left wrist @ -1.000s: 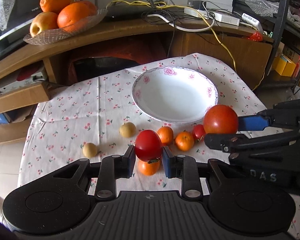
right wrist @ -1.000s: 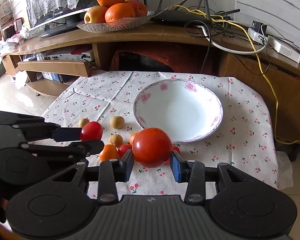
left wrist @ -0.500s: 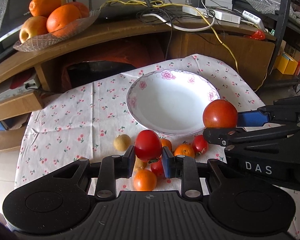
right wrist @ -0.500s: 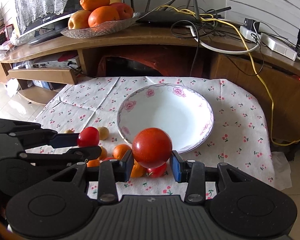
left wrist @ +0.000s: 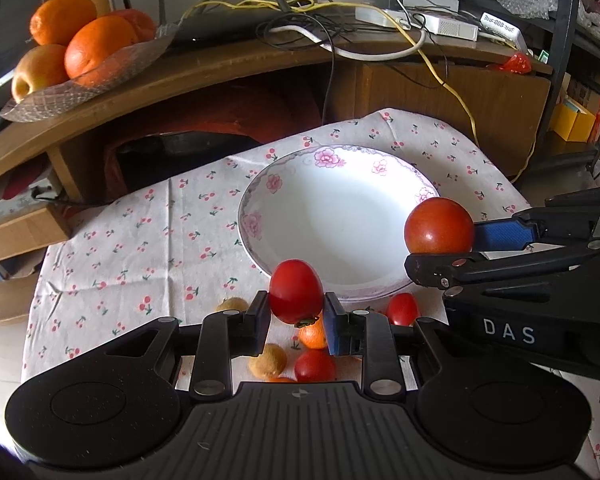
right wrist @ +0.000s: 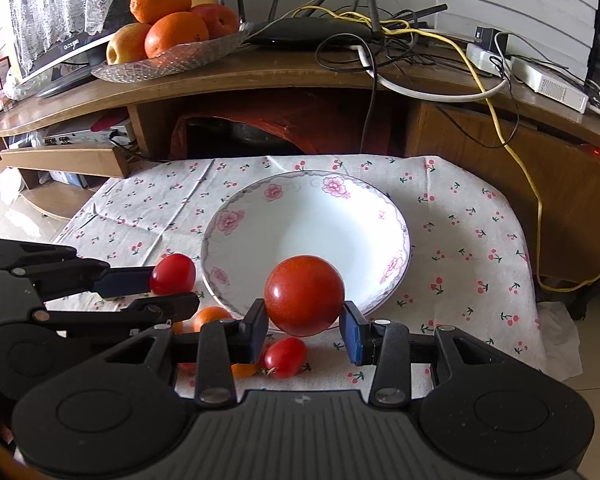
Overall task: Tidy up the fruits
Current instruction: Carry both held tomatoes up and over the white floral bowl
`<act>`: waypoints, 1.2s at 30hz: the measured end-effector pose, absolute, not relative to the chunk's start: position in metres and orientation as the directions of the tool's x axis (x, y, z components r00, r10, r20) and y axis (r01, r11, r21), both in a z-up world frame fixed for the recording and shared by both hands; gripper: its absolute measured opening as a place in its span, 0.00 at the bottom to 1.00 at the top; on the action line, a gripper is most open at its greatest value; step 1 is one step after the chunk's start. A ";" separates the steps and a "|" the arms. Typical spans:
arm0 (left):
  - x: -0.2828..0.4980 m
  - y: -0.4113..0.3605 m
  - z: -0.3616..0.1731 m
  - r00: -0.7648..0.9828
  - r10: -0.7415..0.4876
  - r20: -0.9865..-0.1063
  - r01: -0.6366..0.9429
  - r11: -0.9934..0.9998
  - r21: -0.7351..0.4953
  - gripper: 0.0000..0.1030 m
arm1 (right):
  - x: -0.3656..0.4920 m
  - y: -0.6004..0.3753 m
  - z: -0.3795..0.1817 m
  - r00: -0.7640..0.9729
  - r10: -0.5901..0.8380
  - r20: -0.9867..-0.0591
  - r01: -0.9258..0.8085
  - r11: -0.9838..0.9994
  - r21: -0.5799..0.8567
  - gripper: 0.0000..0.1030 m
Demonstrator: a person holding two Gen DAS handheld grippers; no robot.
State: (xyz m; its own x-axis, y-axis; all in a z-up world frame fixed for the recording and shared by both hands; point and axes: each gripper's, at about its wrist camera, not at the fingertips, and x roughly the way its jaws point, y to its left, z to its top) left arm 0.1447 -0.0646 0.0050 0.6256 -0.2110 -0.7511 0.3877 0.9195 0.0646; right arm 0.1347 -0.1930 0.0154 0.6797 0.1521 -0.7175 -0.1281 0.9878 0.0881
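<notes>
We hold two grippers over a low table covered with a cherry-print cloth [right wrist: 460, 216]. Our left gripper [left wrist: 296, 316] is closed on a small red tomato [left wrist: 296, 296], which sits between the two fingers and is lifted clear of the cloth, at the near rim of a white plate [left wrist: 256, 224] with pink flowers on its edge. The plate's inside is bare. Our right gripper [right wrist: 304, 322] is clamped on a larger, rounder tomato [right wrist: 304, 294], held up over the near edge of the same plate.

On the cloth below the grippers, in front of the plate, lie loose small fruits close together: a little orange [left wrist: 312, 334], another small tomato [left wrist: 402, 308], one more red one [left wrist: 314, 364], and two brownish round fruits [left wrist: 268, 360].

Behind the table stands a wooden cabinet [right wrist: 260, 76]. On its top, to the left, a glass dish [right wrist: 168, 60] holds big oranges and an apple. Tangled cables [right wrist: 380, 40] spread across its right side.
</notes>
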 end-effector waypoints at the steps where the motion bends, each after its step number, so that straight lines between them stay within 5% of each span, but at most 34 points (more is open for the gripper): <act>1: 0.146 -0.066 0.004 0.626 -0.210 -0.751 0.390 0.918 0.068 0.33 | 0.136 -0.194 0.015 0.679 0.152 -0.718 -0.126 0.988 0.089 0.40; 36: 0.189 -0.086 -0.023 0.633 -0.184 -0.752 0.419 0.898 0.133 0.33 | 0.181 -0.207 -0.013 0.683 0.123 -0.720 -0.125 0.991 0.051 0.40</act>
